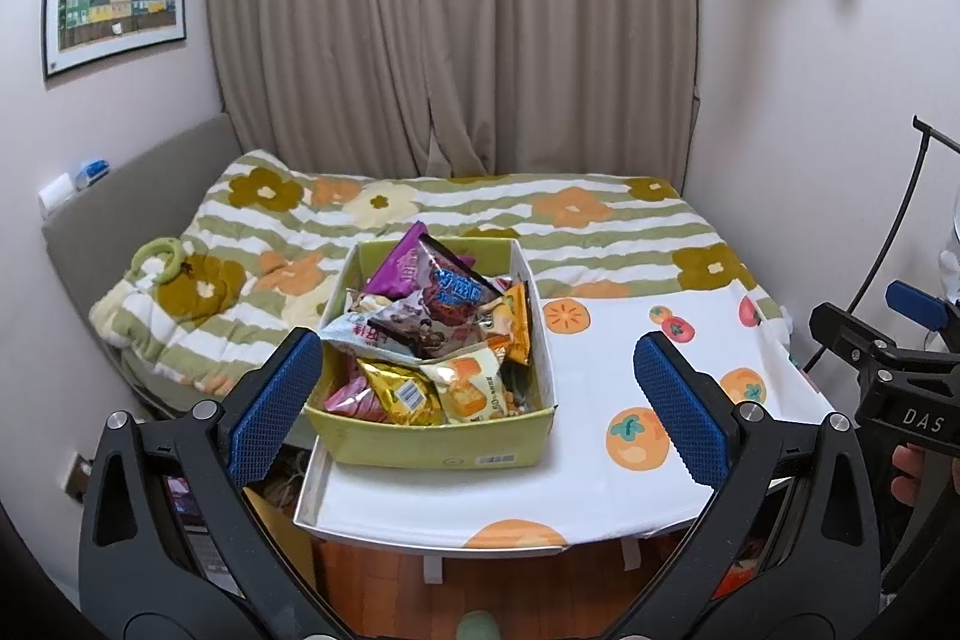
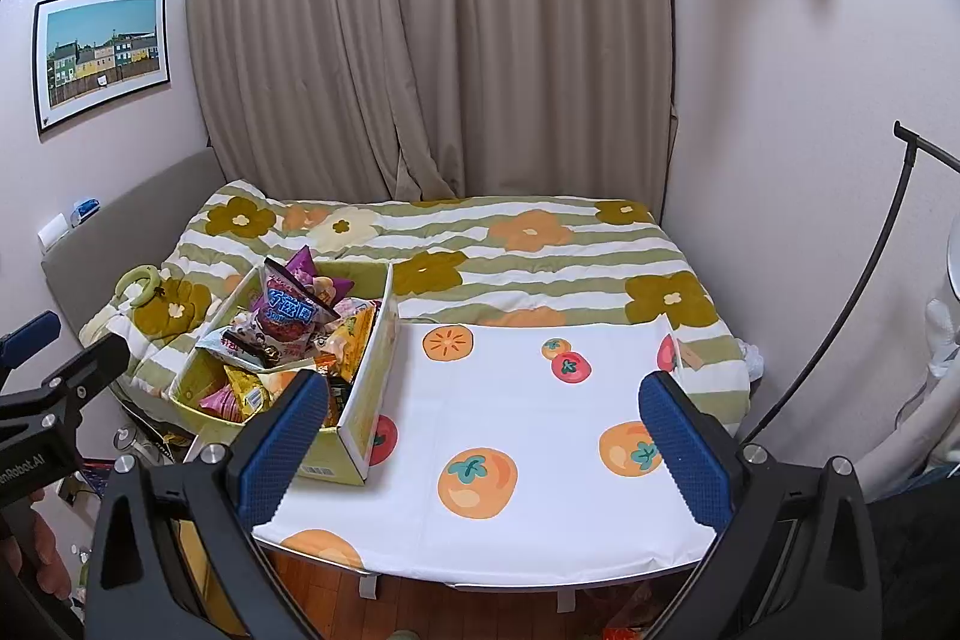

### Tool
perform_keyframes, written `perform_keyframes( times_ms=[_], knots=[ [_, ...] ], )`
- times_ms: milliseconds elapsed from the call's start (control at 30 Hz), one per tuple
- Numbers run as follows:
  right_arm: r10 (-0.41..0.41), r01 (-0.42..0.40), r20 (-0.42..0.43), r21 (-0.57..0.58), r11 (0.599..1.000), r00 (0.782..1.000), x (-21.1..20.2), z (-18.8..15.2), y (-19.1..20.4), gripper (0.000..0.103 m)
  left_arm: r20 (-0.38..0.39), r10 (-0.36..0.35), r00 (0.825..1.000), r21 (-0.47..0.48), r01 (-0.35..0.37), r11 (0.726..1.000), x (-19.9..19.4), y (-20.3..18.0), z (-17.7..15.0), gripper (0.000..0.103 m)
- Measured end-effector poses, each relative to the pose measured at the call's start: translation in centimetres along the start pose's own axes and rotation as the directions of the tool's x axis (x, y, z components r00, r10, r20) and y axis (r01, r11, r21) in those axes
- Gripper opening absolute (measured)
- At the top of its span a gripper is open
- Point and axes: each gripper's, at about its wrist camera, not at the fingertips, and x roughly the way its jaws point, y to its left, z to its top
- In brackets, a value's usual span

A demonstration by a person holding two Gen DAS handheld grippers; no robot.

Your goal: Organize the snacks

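Observation:
A yellow-green cardboard box [image 1: 432,445] [image 2: 363,418] stands at the left of a small table with a white, orange-fruit cloth [image 1: 600,460] [image 2: 522,436]. It is heaped with snack bags: a purple bag [image 1: 399,268] [image 2: 300,268], a red-and-blue bag [image 1: 459,295] [image 2: 294,319], gold and orange bags [image 1: 402,391] at the front. My left gripper [image 1: 477,409] hangs open in front of the box, above the table's near edge, holding nothing. My right gripper [image 2: 483,439] is open over the bare cloth to the box's right, also holding nothing.
A bed with a green-striped flowered quilt [image 1: 540,214] [image 2: 540,244] lies behind the table, with a green ring toy [image 1: 162,259] on its left side. Curtains and walls close the back and right. A black lamp stand [image 2: 858,292] rises at the right. Wooden floor shows below the table.

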Motion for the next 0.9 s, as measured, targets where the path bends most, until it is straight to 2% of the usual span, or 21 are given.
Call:
perform_keyframes(
  times_ms=[233,367,900],
  knots=[
    [-0.004,0.004,0.001,-0.003,1.000,1.000,0.16,0.16,-0.11,0.103,-0.003,0.002,1.000,0.005,-0.002,1.000,0.08,0.18,0.10,0.103],
    [-0.006,0.006,0.002,-0.003,1.000,1.000,0.34,0.27,-0.12,0.103,-0.004,-0.031,1.000,-0.006,0.031,0.999,0.16,0.55,0.20,0.103],
    [-0.003,0.003,0.002,-0.001,1.000,1.000,0.41,0.32,-0.07,0.103,-0.002,-0.004,1.000,0.011,0.004,1.000,0.55,0.82,0.17,0.103]
  ],
)
